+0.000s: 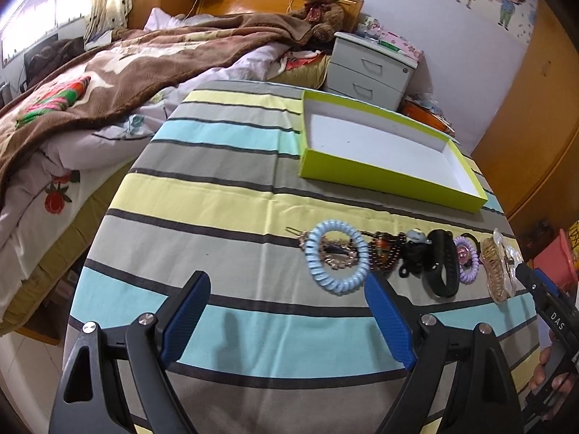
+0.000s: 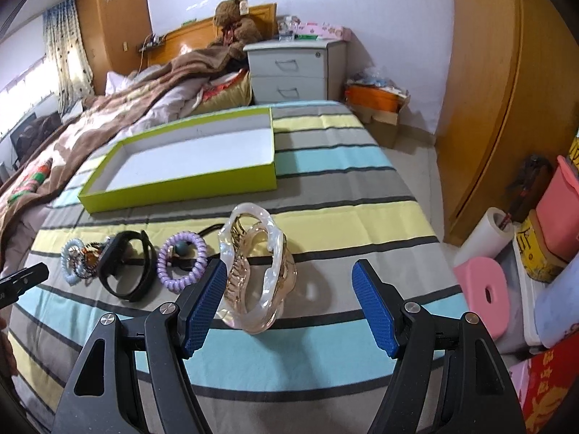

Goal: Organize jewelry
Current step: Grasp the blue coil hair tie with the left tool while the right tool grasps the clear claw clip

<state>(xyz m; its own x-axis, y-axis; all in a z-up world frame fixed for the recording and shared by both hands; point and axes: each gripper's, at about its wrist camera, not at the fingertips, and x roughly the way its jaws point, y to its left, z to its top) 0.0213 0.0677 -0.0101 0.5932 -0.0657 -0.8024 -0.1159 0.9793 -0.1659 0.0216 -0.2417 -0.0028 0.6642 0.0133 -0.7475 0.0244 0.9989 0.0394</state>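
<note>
A row of jewelry lies on the striped cloth: a light blue coil bracelet (image 1: 336,260), a bead bracelet (image 1: 385,253), a black band (image 1: 442,267), a purple coil tie (image 1: 466,260) and a clear claw clip (image 1: 497,271). An empty lime-green box (image 1: 391,148) sits behind them. My left gripper (image 1: 286,282) is open, just left of and nearer than the blue coil. In the right wrist view my right gripper (image 2: 287,269) is open around the claw clip (image 2: 257,271), whose side is by the left finger. The purple coil (image 2: 182,262), black band (image 2: 126,267) and box (image 2: 188,159) lie to its left and behind.
A bed with a brown blanket (image 1: 108,72) borders the cloth on the left. A grey nightstand (image 1: 372,65) and a teddy bear (image 1: 322,3) stand behind. A wooden wardrobe (image 2: 506,90), a pink stool (image 2: 485,293) and storage boxes are on the right.
</note>
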